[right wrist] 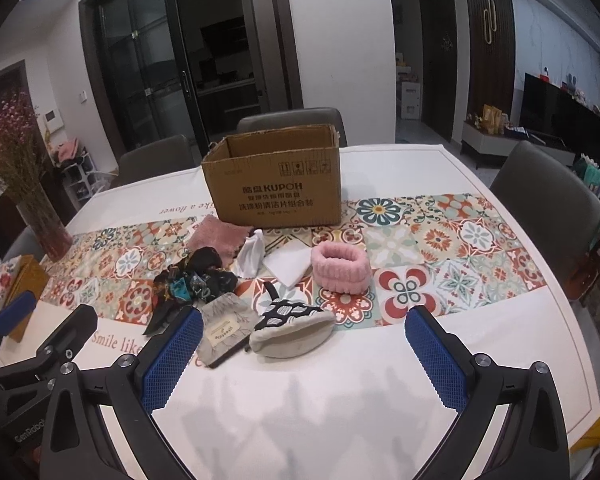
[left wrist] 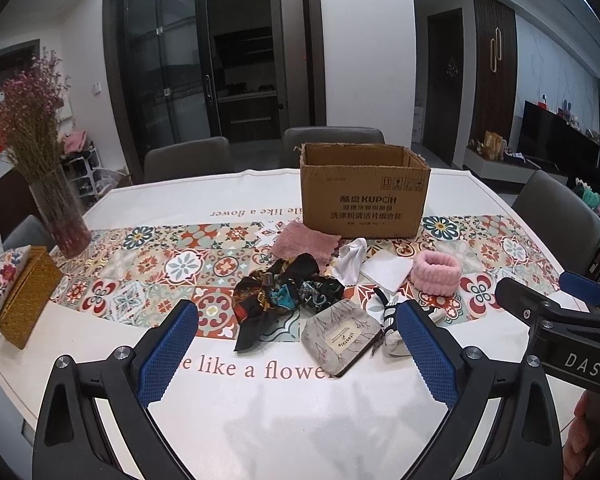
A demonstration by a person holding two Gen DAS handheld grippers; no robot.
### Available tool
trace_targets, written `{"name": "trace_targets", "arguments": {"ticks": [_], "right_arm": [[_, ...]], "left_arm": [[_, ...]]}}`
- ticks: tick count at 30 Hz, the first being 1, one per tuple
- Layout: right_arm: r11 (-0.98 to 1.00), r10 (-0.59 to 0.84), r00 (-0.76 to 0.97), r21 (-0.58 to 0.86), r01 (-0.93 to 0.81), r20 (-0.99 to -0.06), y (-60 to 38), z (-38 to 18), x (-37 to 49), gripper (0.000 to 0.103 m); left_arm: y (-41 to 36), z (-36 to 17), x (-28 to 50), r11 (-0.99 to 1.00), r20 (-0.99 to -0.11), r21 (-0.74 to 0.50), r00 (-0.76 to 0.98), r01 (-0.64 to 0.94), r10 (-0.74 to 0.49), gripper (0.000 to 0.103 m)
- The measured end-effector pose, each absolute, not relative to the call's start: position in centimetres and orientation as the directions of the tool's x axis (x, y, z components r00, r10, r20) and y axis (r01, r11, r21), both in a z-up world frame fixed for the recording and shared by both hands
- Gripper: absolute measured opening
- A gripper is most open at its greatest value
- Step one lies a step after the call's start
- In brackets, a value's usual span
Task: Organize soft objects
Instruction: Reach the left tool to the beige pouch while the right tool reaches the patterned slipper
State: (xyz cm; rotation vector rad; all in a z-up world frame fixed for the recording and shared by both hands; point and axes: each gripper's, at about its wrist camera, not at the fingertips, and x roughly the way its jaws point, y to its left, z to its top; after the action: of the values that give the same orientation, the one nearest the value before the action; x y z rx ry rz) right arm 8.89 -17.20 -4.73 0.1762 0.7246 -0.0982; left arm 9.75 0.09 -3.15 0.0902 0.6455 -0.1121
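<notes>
An open cardboard box (left wrist: 365, 190) (right wrist: 276, 184) stands at the table's far middle. In front of it lie a dusty-pink cloth (left wrist: 300, 245) (right wrist: 218, 235), a white cloth (left wrist: 350, 258) (right wrist: 251, 256), a white folded sheet (left wrist: 386, 270) (right wrist: 290, 266), a pink fluffy band (left wrist: 436, 272) (right wrist: 340, 266), a dark patterned scarf (left wrist: 284, 298) (right wrist: 192, 284), a grey pouch (left wrist: 342, 338) (right wrist: 224, 330) and a black-and-white patterned pouch (right wrist: 290, 326) (left wrist: 390, 320). My left gripper (left wrist: 296, 356) is open and empty, near the scarf and grey pouch. My right gripper (right wrist: 304, 354) is open and empty, near the patterned pouch.
A glass vase of dried flowers (left wrist: 58, 208) (right wrist: 40, 216) and a woven tissue box (left wrist: 24, 296) (right wrist: 24, 280) stand at the left. Grey chairs (left wrist: 556, 208) (right wrist: 548, 196) ring the table. The tablecloth (left wrist: 300, 420) has a patterned strip across its middle.
</notes>
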Motion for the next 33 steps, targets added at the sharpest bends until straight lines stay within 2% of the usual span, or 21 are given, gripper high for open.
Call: {"name": "trace_targets", "arguments": {"ticks": [14,33], "right_arm": [[0.97,-0.037,0.677,0.136,0.201,-0.735,-17.5,-8.8,13.8,0.102],[0.942,0.111,0.605,0.278,0.189,-0.788,-20.2,-16.7,19.6,0.099]], "left_arm": [[0.0,-7.7,15.3,0.983,-0.694,0.006,0.708,0.186,-0.13,0.094],[-1.3,-15.0,19.4,0.998,-0.776,-0.037,0.628,0.054,-0.063,0.076]]}}
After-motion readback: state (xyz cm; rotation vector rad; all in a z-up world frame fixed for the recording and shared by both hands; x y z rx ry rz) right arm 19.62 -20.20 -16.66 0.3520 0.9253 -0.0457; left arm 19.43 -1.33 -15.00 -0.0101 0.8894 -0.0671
